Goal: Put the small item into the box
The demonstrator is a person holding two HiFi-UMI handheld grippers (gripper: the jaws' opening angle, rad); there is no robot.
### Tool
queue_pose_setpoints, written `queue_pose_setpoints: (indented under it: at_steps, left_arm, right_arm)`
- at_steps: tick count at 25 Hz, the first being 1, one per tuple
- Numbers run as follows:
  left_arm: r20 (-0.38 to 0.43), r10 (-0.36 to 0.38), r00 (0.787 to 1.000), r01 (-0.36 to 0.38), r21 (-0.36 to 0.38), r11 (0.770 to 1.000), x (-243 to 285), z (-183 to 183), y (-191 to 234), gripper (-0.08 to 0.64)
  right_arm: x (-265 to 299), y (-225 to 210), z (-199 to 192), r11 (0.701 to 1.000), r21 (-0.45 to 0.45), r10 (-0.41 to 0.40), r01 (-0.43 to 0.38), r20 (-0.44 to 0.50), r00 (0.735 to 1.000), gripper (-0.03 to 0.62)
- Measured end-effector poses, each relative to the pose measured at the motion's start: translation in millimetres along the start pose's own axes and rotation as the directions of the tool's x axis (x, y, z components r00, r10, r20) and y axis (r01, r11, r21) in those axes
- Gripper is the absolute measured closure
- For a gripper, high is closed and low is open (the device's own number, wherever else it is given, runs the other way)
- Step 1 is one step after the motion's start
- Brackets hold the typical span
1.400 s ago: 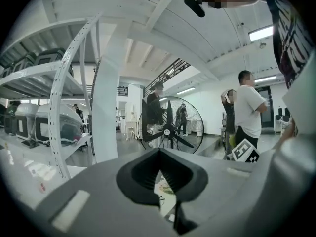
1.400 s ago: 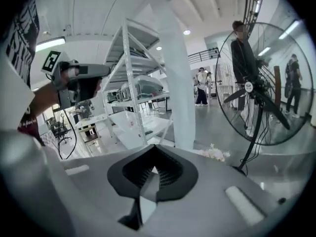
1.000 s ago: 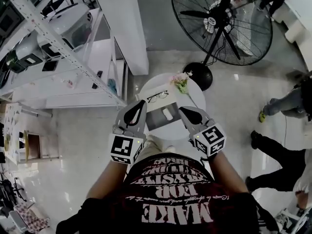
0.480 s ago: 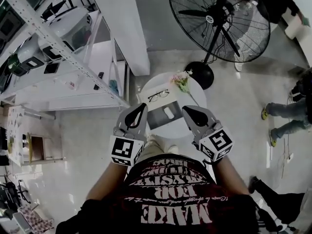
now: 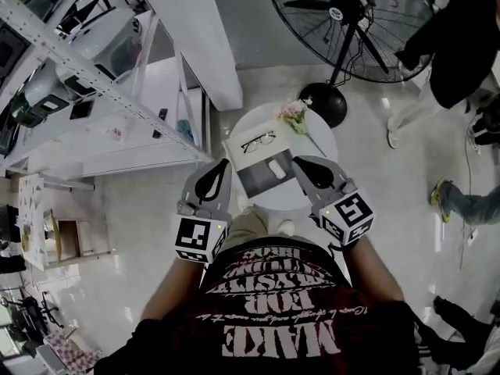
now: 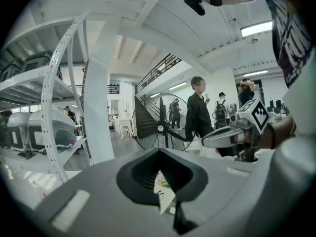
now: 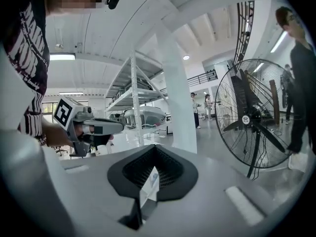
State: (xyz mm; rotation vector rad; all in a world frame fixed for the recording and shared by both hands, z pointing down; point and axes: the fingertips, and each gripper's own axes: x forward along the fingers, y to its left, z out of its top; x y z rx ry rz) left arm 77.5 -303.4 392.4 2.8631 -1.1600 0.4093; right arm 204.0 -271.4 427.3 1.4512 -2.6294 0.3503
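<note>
Status: neither gripper is carrying anything.

- Your left gripper [image 5: 223, 165] has its jaws together. In the left gripper view only a thin sliver of light shows between the pads, and nothing is in there.
- Your right gripper [image 5: 298, 162] is the same: jaws closed, nothing pinched.
- Both hang over the near edge of the round table [image 5: 316, 182] at frame centre. The tips sit one on each side of the box [image 5: 256, 184], and neither touches anything.

Where things are:
- The item [image 5: 276, 169] is a small white lump lying on the grey half of the box, just right of centre in the head view. It is nearer your right gripper's tip.
- The glasses [image 5: 258, 141] lie on the white half, just above the item.
- The flowers [image 5: 293, 116] stand at the far rim of the table.
- The fan [image 5: 344, 10] is at upper right, well clear of the table.

Progress: from this height I can't tell whether the grey area is the box's inside or a flat panel.
- If it's the inside, the item is already in and you're finished.
- If not, nothing has started. You'd have to open a gripper, come down on the item, grip it, lift it and drop it in.

The right gripper has the shorter reach. Mind the glasses when you descend.
</note>
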Motion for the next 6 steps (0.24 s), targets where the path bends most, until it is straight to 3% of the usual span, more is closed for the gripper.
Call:
queue_pose_setpoints:
  at_steps: [6]
  left_arm:
    - [0.005,0.002,1.0,-0.001,-0.013,1.0,9,-4,30,0.558]
  right_arm:
    - [28,-4,3,1.0,0.016,-0.005,0.005,-0.017,1.0,0.565]
